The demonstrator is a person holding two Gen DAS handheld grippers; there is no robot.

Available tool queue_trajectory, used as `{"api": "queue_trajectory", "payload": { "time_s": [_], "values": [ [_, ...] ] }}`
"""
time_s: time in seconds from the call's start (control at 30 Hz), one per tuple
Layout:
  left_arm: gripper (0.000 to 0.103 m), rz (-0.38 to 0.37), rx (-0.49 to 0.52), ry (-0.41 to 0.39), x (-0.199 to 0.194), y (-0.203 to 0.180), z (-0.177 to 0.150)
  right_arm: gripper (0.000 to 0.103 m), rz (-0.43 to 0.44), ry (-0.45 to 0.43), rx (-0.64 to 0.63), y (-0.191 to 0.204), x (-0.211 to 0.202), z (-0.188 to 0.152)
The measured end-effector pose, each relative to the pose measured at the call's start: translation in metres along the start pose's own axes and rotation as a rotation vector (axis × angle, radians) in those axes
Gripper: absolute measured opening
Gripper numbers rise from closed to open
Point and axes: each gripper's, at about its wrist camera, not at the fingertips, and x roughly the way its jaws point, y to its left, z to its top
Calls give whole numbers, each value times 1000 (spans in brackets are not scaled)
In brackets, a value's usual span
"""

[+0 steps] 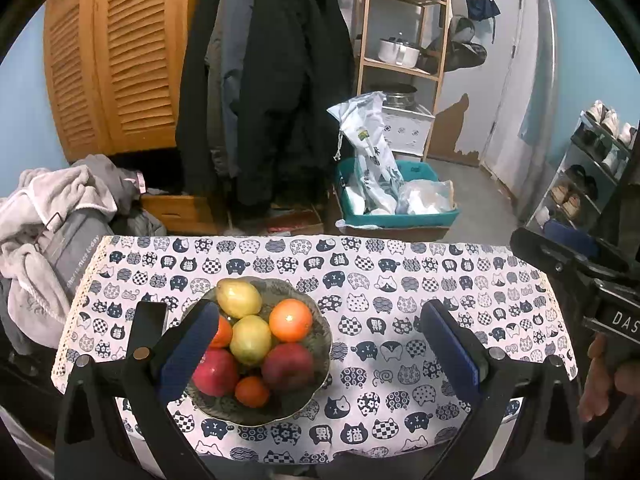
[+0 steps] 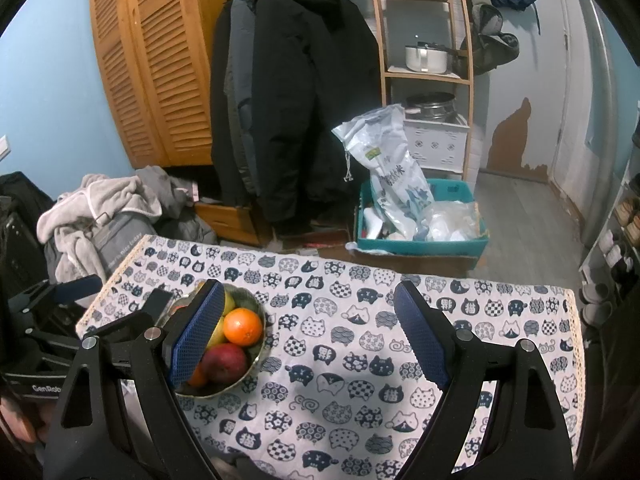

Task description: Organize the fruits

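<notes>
A patterned bowl point(image 1: 324, 340) sits on the left half of the cat-print tablecloth point(image 1: 400, 280). It holds two yellow-green pears point(image 1: 239, 299), oranges point(image 1: 290, 319) and two red apples point(image 1: 288, 366). My left gripper point(image 1: 320, 348) hovers open above the cloth; its left finger point(image 1: 188, 354) overlaps the bowl's left side. In the right wrist view the same bowl point(image 2: 258, 354) lies left of centre, with an orange point(image 2: 243, 326) and an apple point(image 2: 224, 362) showing. My right gripper point(image 2: 308, 336) is open over bare cloth, nothing between its pads.
A dark phone-like slab point(image 1: 150, 320) lies left of the bowl. Beyond the table's far edge stand hanging coats point(image 1: 272, 92), a teal crate point(image 1: 400, 200) with bags, a wooden shelf point(image 1: 400, 52) and a clothes pile point(image 1: 52, 232). A hand point(image 1: 600, 380) holds the other gripper at right.
</notes>
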Motion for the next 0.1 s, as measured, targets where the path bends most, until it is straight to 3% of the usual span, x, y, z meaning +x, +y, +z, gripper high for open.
{"api": "queue_trajectory", "payload": {
  "time_s": [0.1],
  "values": [
    [102, 6, 1, -6, -1, 0, 1, 85, 1, 0, 1, 0, 0, 0]
  ]
}}
